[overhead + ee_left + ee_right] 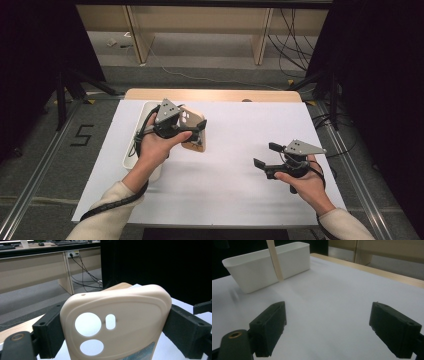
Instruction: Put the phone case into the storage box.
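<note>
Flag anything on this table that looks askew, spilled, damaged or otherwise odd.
Nothing stands out. The left gripper clamps a beige phone case by its side edges; the case looks intact. The white bin sits upright on the white table cover, and the right gripper is open with nothing between its jaws.

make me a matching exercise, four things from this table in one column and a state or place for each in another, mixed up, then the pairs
Things
1. phone case
2. white bin
3. right gripper
4. left gripper

States or places
A. open, nothing between its fingers
B. on the table's left side
C. beige, held upright by its edges
D. shut on the case

Pairs: 1-C, 2-B, 3-A, 4-D
</note>
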A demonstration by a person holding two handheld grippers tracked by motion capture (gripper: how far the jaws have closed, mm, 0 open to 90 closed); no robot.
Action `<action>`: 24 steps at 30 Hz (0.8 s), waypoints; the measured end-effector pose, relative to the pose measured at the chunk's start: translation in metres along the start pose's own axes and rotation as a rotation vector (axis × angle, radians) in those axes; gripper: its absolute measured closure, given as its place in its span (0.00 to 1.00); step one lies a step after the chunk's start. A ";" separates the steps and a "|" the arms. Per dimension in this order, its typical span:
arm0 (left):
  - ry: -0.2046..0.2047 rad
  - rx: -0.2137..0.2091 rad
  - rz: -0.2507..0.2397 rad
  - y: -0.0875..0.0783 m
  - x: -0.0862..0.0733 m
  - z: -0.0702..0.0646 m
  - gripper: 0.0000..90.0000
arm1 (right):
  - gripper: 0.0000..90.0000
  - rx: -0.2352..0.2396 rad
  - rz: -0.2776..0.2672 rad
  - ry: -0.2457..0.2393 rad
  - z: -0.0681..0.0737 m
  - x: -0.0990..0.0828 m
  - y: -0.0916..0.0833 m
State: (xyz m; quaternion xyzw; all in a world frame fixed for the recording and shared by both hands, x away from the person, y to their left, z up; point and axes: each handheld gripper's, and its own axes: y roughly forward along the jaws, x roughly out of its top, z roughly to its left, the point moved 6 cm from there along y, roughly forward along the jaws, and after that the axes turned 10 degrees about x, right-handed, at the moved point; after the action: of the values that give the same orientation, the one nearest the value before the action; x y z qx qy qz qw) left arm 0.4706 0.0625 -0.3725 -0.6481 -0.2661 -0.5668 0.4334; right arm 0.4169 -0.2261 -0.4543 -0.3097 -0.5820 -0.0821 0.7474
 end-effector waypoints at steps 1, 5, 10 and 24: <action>0.000 0.001 0.002 0.000 0.000 0.000 0.13 | 0.17 0.000 -0.001 0.000 0.000 0.000 0.000; 0.004 0.002 0.004 0.000 0.000 0.001 0.13 | 0.17 0.000 -0.008 0.001 -0.001 0.000 -0.001; 0.013 0.003 0.000 -0.001 0.003 0.001 0.13 | 0.17 -0.002 -0.006 0.002 -0.001 -0.001 -0.002; 0.011 0.015 -0.010 -0.006 0.010 0.012 0.13 | 0.17 0.002 -0.005 0.007 -0.001 -0.003 -0.001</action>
State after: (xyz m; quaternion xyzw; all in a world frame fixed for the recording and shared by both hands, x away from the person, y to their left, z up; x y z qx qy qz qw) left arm 0.4732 0.0741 -0.3608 -0.6402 -0.2712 -0.5708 0.4368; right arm 0.4168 -0.2284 -0.4564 -0.3073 -0.5803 -0.0844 0.7494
